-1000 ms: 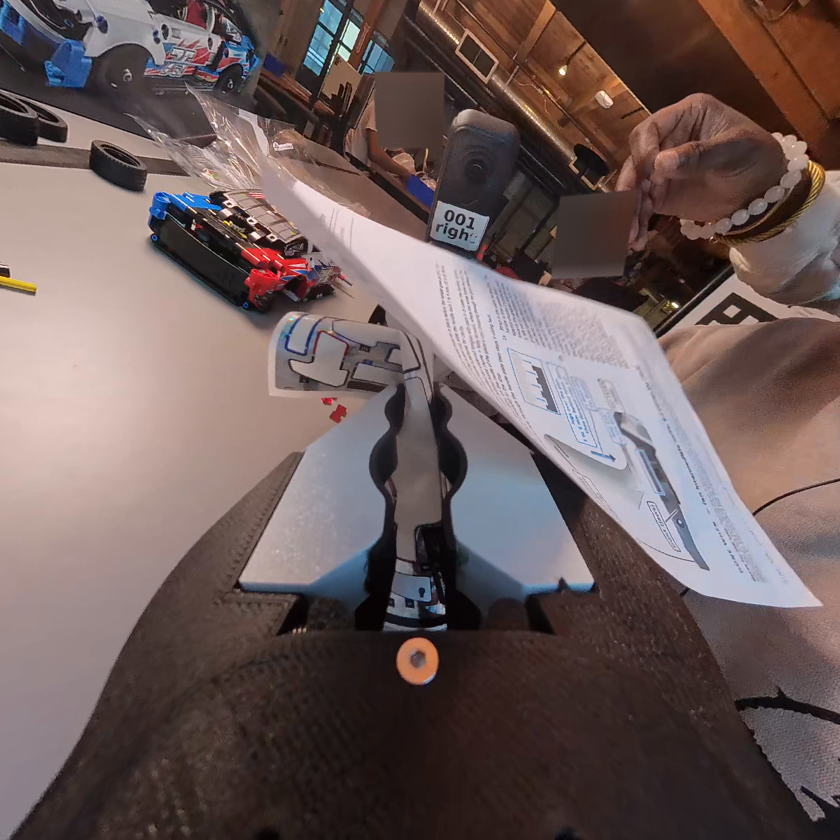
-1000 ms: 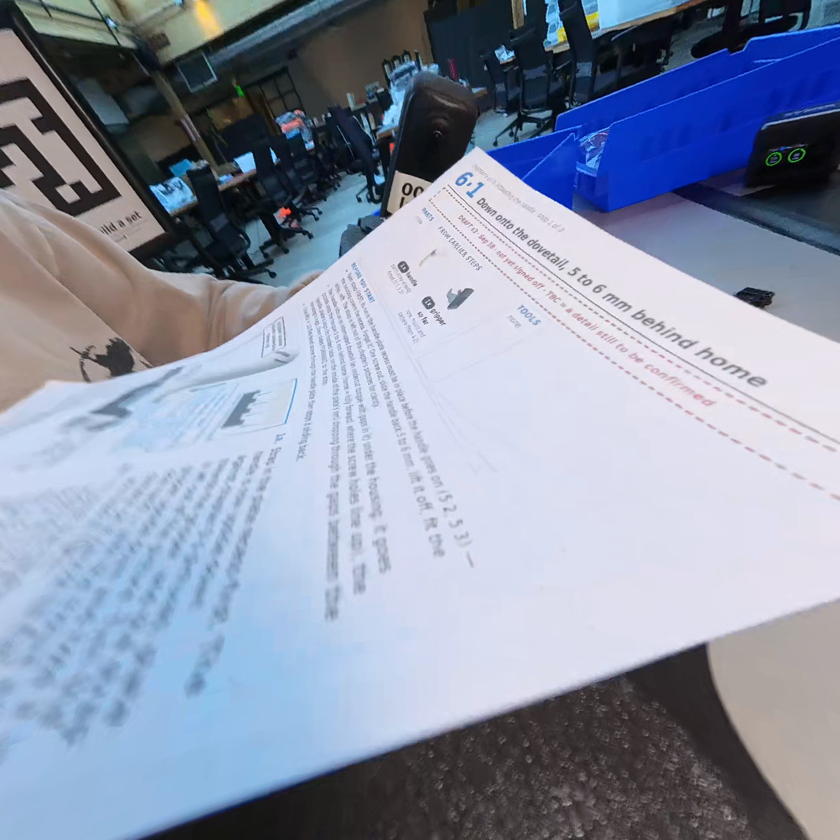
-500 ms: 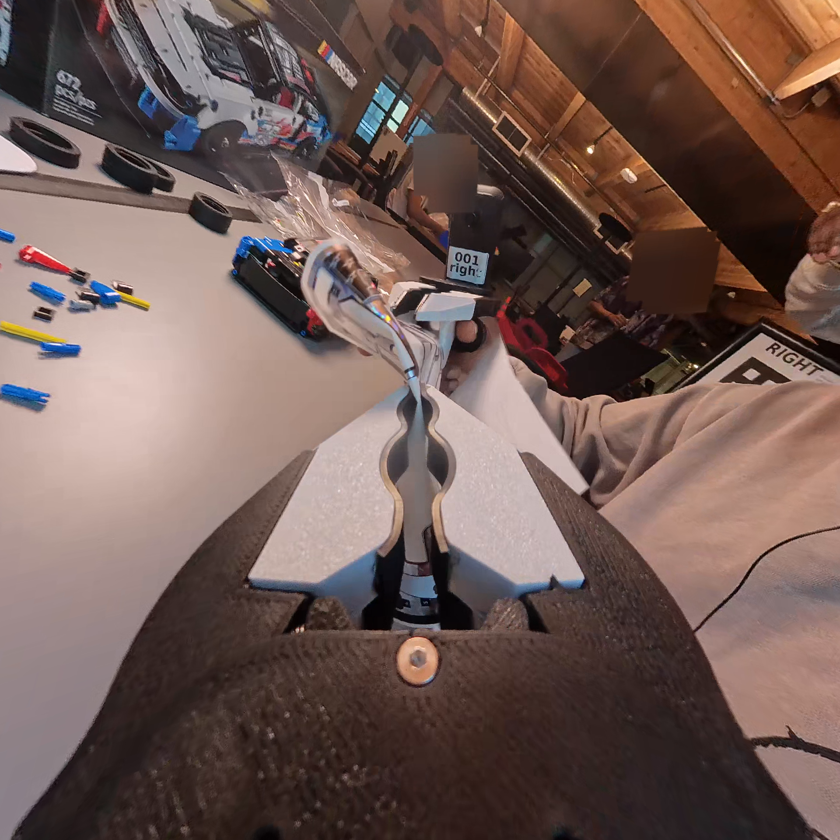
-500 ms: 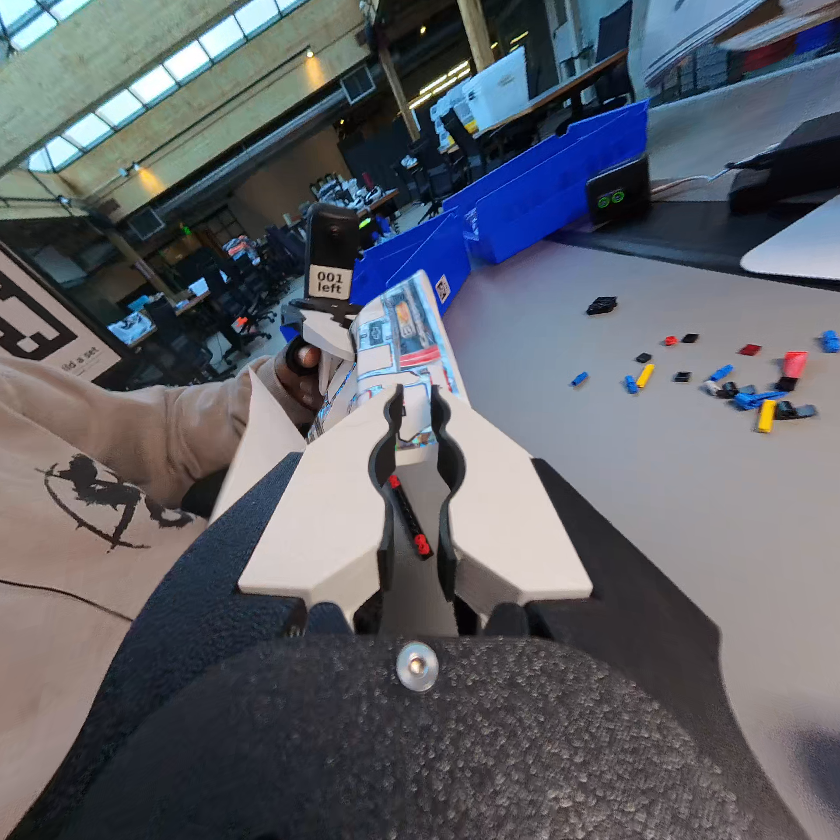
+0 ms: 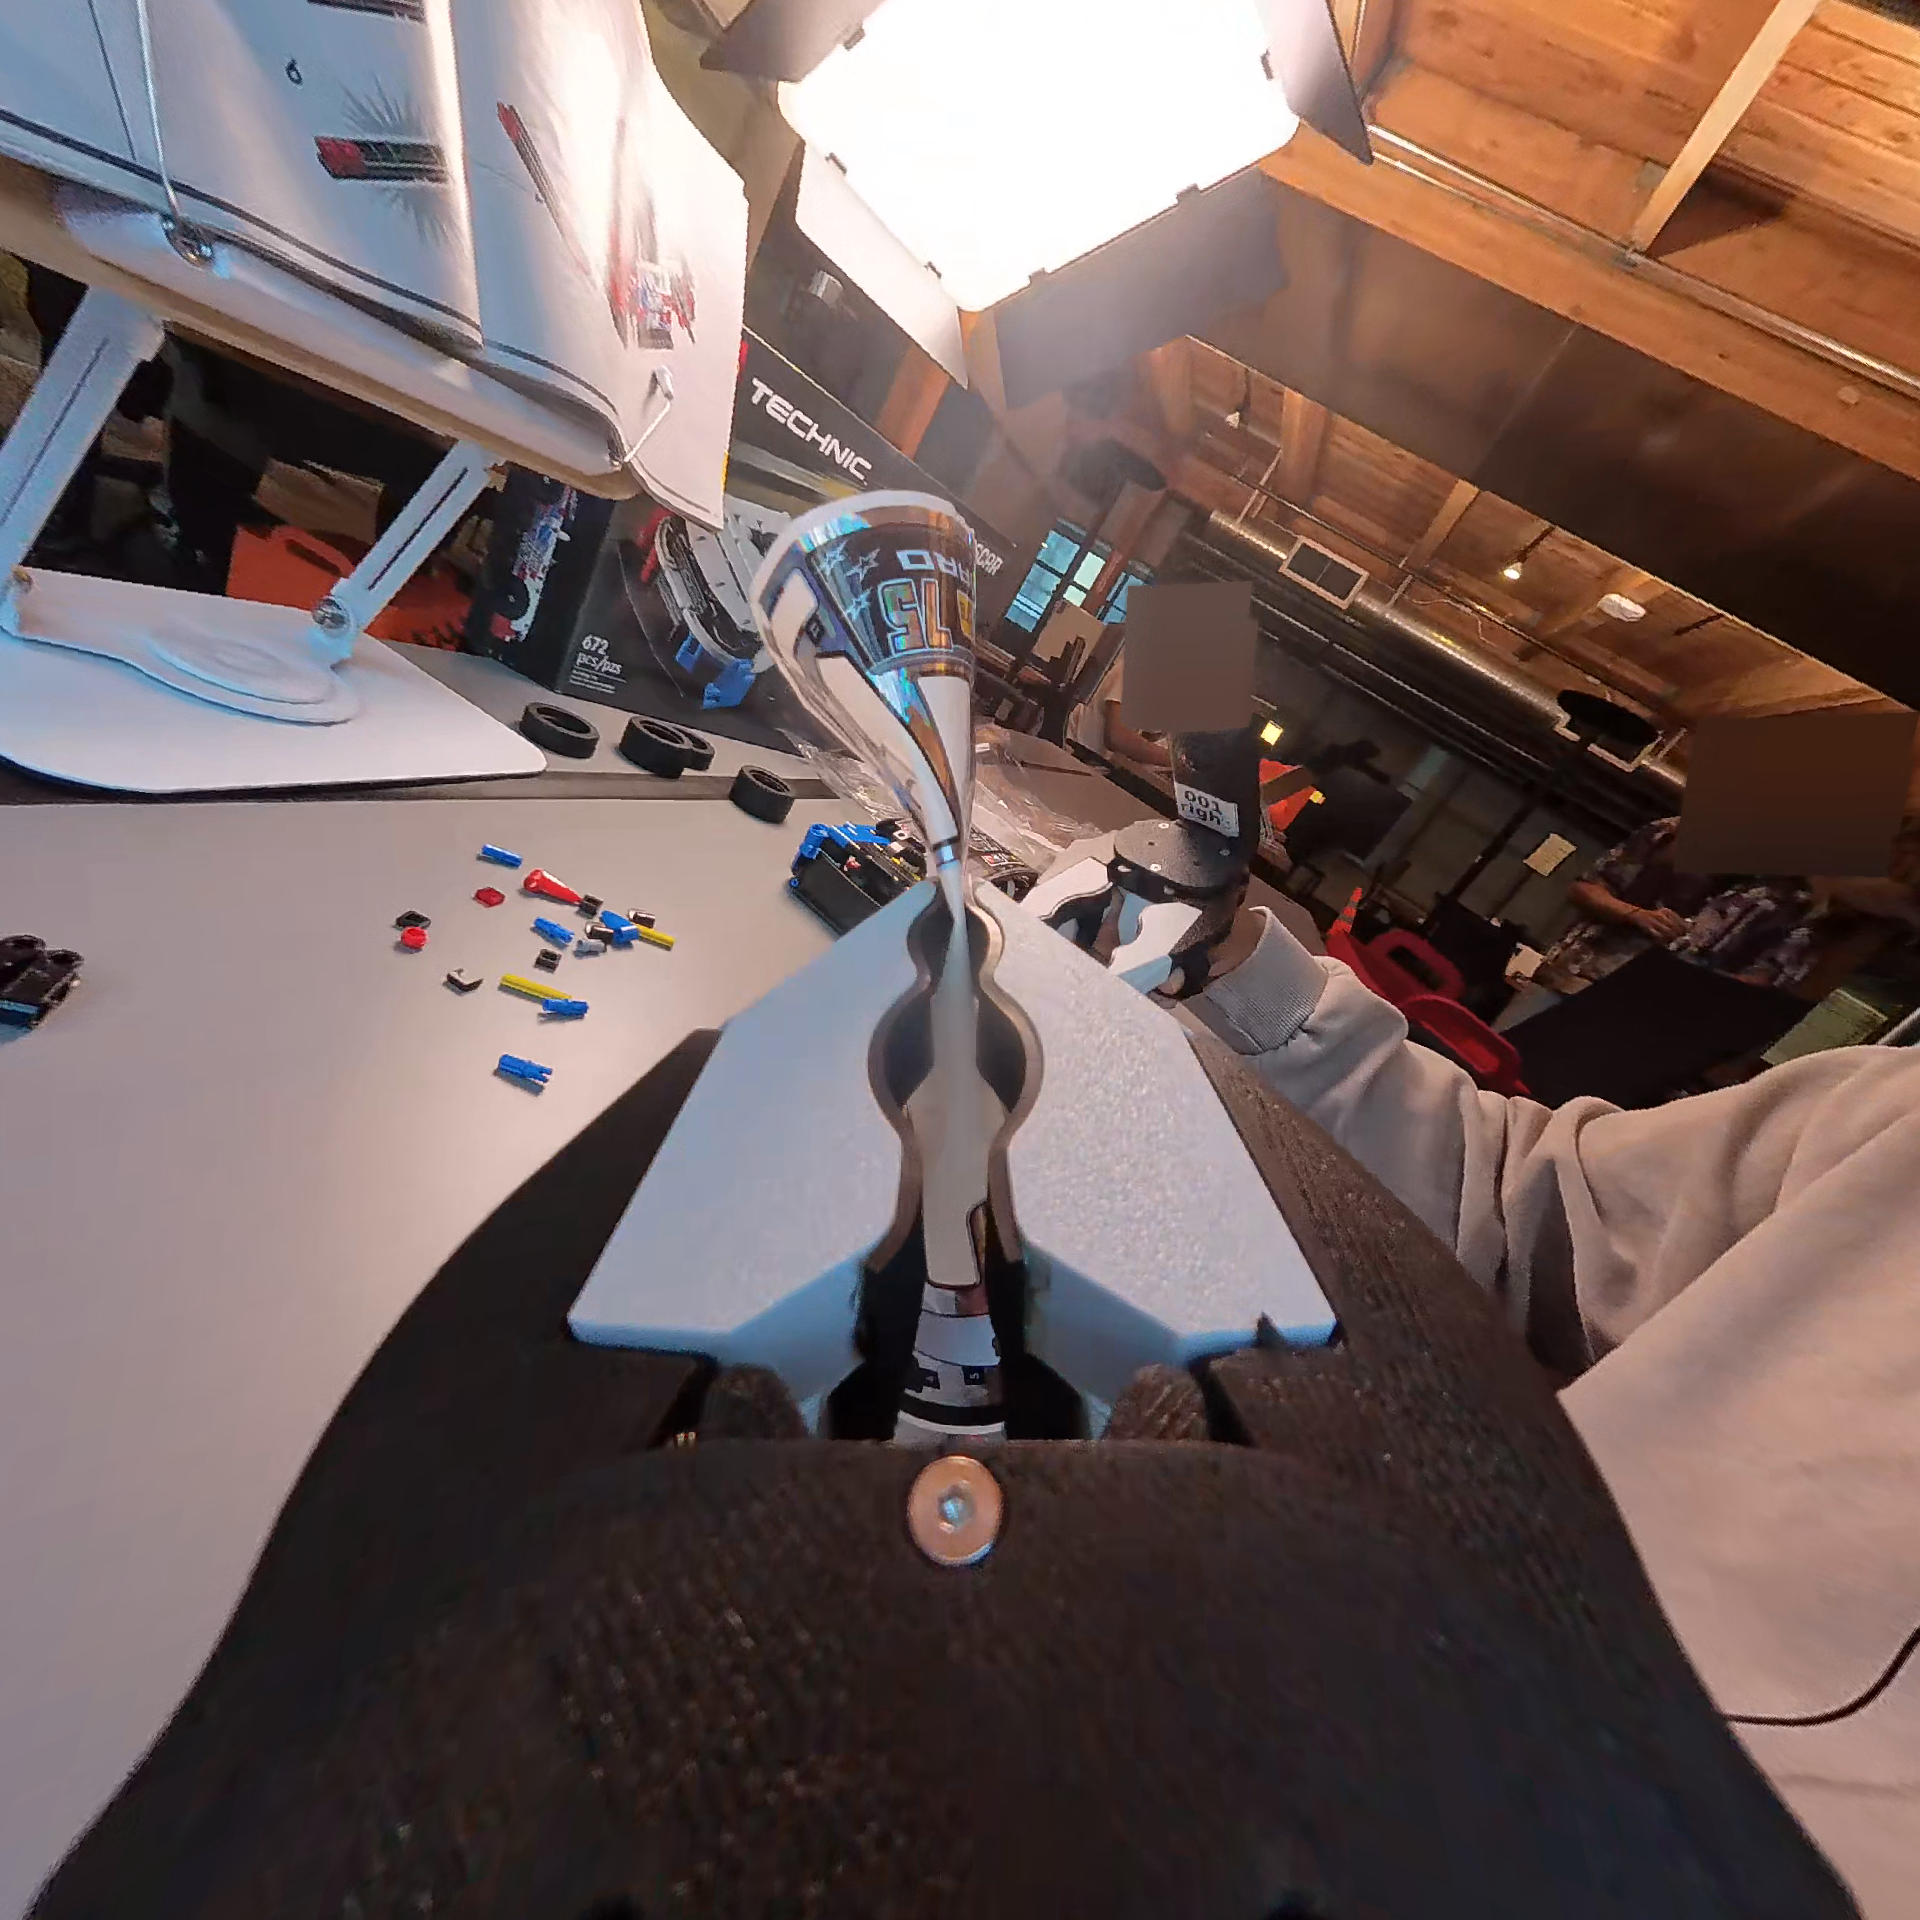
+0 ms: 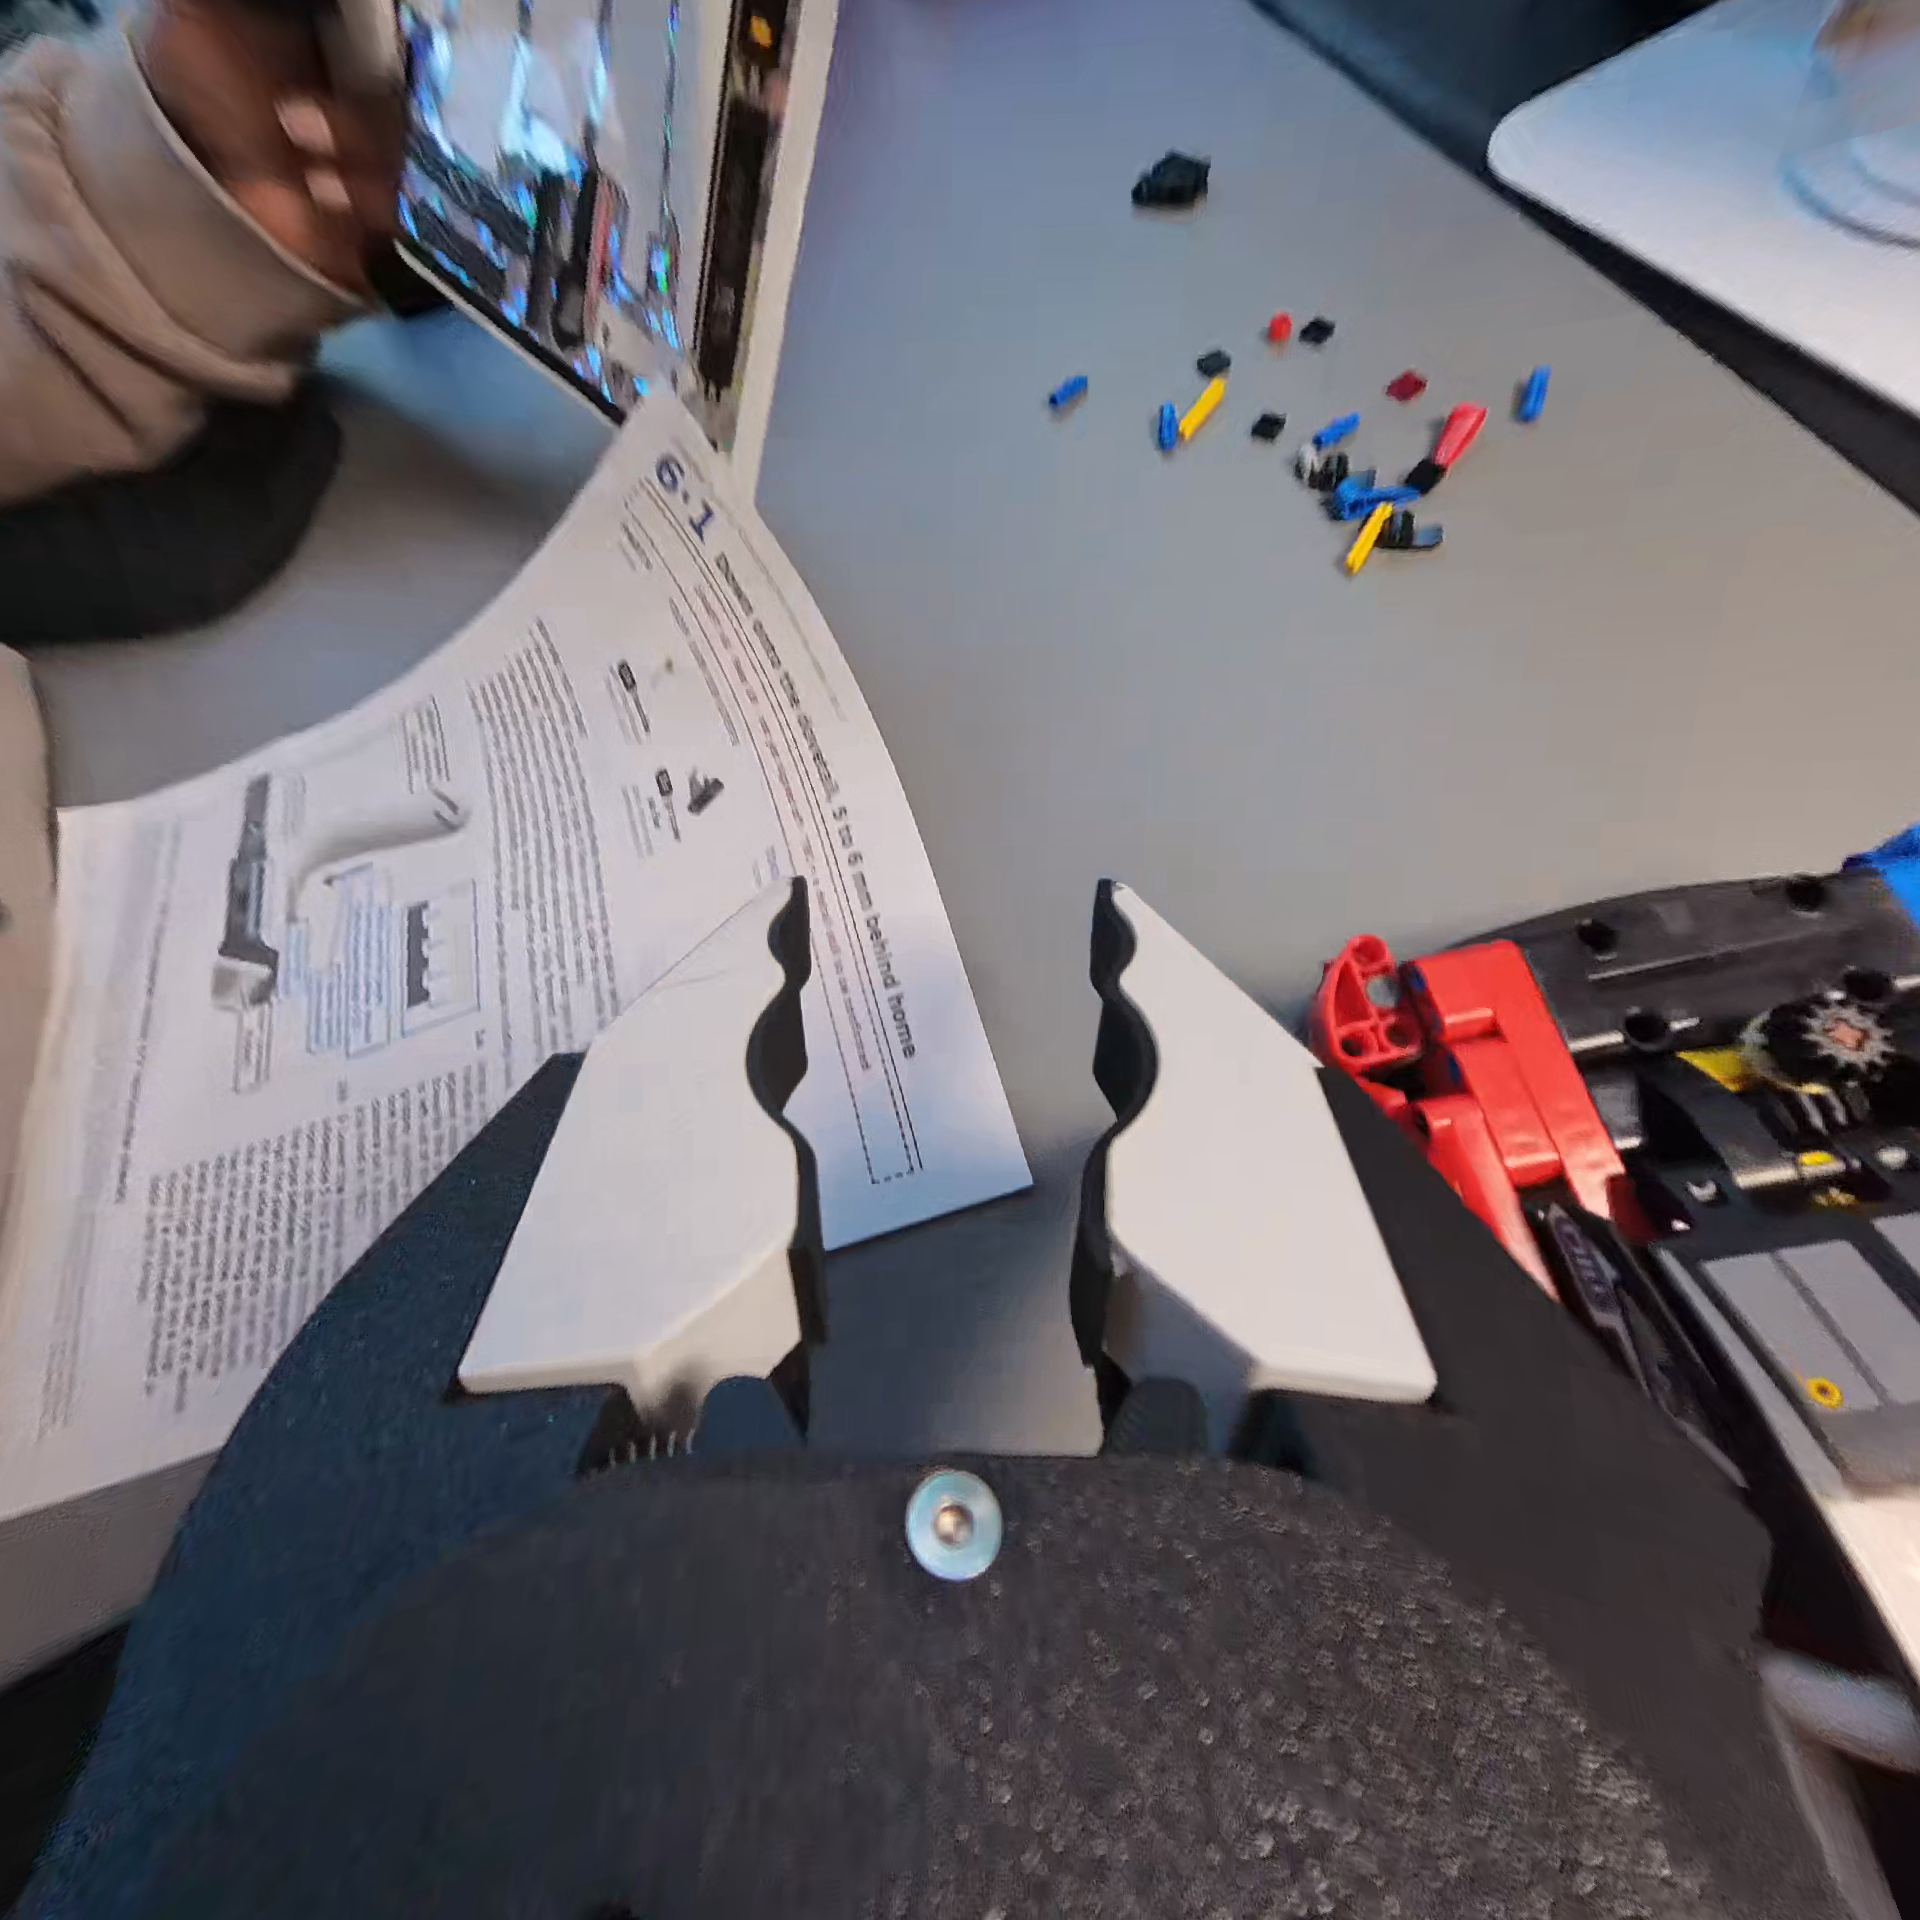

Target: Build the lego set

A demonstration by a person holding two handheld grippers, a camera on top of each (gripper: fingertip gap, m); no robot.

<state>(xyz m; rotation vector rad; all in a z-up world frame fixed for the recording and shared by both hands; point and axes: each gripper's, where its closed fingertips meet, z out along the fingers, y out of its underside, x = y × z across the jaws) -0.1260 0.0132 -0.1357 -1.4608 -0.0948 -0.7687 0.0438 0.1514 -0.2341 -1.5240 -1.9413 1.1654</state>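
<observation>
Glossy sticker sheet [image 5: 883, 634] is pinched in the left hand-held gripper [image 5: 954, 925], jaws shut on it, sheet curling up above the tips. Right hand-held gripper [image 6: 945, 914] now stands wide w/ nothing between the jaws; 0.5 s ago it was closed near the same sheet w/ a thin red-tipped piece in its gap, so it has let go and swung down over the bench [image 6: 1195, 727]. Printed page [image 6: 499, 935], which covered the right cam 1 s ago, now lies flat on the bench under/left of the right gripper's left jaw. Lego car chassis [image 6: 1558, 1122] (black w/ red end) sits just right of the right gripper, near but not touching afaict. Loose parts [image 6: 1351, 457] (blue, yellow, red, black) are scattered further out, well apart from both. Tyres [image 5: 655, 743] and box [image 5: 665, 582] at the bench's far side. Read: page is out of the way, right side is freed up, prob next is either peeling a sticker off the sheet or grabbing the chassis to apply it. Risk: sheet is floppy, peel w/ blunt jaws will be fiddly. Build is clearly partial: wheels off, body panels not on.
</observation>
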